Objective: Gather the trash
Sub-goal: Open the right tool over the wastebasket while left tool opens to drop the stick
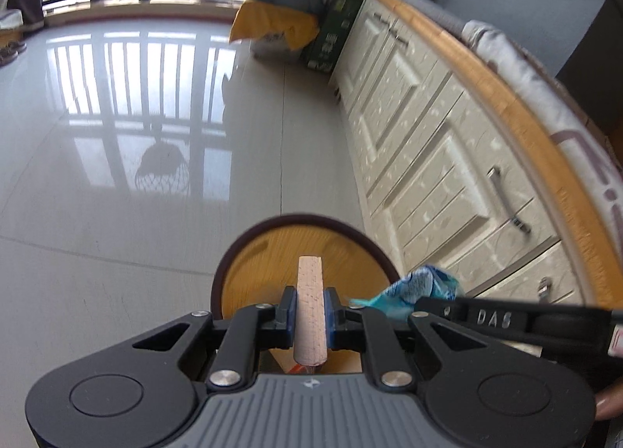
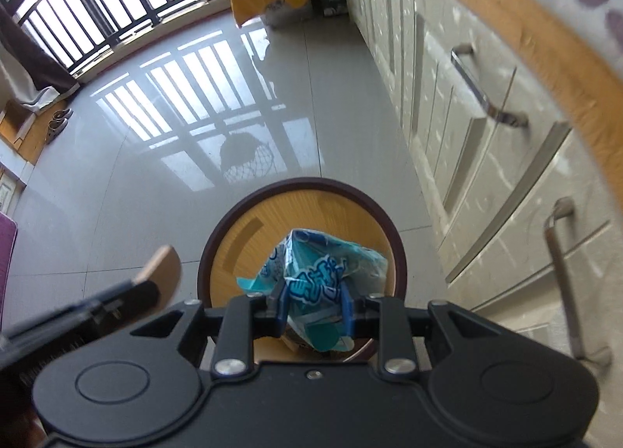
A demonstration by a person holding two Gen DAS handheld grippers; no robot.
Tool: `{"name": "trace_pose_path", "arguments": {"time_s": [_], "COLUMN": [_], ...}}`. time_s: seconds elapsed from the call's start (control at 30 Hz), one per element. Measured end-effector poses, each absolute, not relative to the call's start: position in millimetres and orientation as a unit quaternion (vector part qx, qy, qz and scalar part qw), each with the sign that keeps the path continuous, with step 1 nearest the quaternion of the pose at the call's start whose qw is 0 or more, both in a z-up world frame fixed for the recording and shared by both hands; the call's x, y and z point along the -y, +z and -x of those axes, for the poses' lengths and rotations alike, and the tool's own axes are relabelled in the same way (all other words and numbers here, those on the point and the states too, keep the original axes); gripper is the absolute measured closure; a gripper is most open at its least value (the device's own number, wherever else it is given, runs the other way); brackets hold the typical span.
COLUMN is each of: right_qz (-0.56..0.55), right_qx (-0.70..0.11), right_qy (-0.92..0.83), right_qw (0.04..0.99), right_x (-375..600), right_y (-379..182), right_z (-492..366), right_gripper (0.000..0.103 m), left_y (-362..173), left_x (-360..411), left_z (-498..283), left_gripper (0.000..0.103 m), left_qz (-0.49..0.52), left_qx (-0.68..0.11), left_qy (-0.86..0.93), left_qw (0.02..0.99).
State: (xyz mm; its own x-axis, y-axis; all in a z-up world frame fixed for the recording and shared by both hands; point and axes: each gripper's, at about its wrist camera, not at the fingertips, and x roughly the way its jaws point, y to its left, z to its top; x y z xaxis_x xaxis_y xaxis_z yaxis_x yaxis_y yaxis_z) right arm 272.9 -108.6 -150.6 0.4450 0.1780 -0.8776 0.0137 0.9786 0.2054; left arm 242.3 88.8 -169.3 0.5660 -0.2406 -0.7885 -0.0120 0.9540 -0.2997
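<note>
- While both hands carry trash above the floor, the relation that matters is vertical: the round wood-lined bin [image 2: 300, 253] with its dark rim sits on the grey tiled floor [image 2: 155, 175], straight below and just ahead of both grippers.
- The left gripper [image 1: 310, 309] is pinched narrow on a flat wooden stick [image 1: 310, 307]. The stick's long axis runs along the gripper's pointing line, its squared tip aimed forward over the bin's open mouth.
- The right gripper [image 2: 313, 302] is clamped on a crumpled blue-and-white snack wrapper [image 2: 319, 276]. The wrapper bulges ahead of the pads and hangs over the middle of the opening.
- In the right wrist view, the stick shows at the left, just outside the bin's left rim; in the left wrist view, the wrapper shows at the right, over the bin's right rim. So the two grippers sit side by side, with the right one judged better centred over the opening.
- The bin stands near the white cabinet [image 2: 486, 136] front, which runs along its right side, clear of both loads.
- Judged from this, letting go needs little sideways correction for the wrapper. The stick looks as if it should come slightly right towards the bin's centre, or its rear end may catch the near rim.
</note>
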Motion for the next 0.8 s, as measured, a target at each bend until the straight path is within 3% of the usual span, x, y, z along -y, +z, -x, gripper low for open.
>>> {"name": "trace_pose_path", "arguments": {"time_s": [0.8], "right_qz": [-0.207], "right_qx": [-0.512], "right_qy": [0.009], "right_qw": [0.833], "right_x": [120.8], "right_y": [-210.9], "right_z": [-335.1], "right_gripper": [0.071], "left_y": [-239.9], "left_x": [-75.5], "left_z": [-270.5], "left_gripper": [0.088], "left_qz": [0.131], "left_qx": [-0.535], "left_qy": [-0.044], "left_qw": [0.834]}}
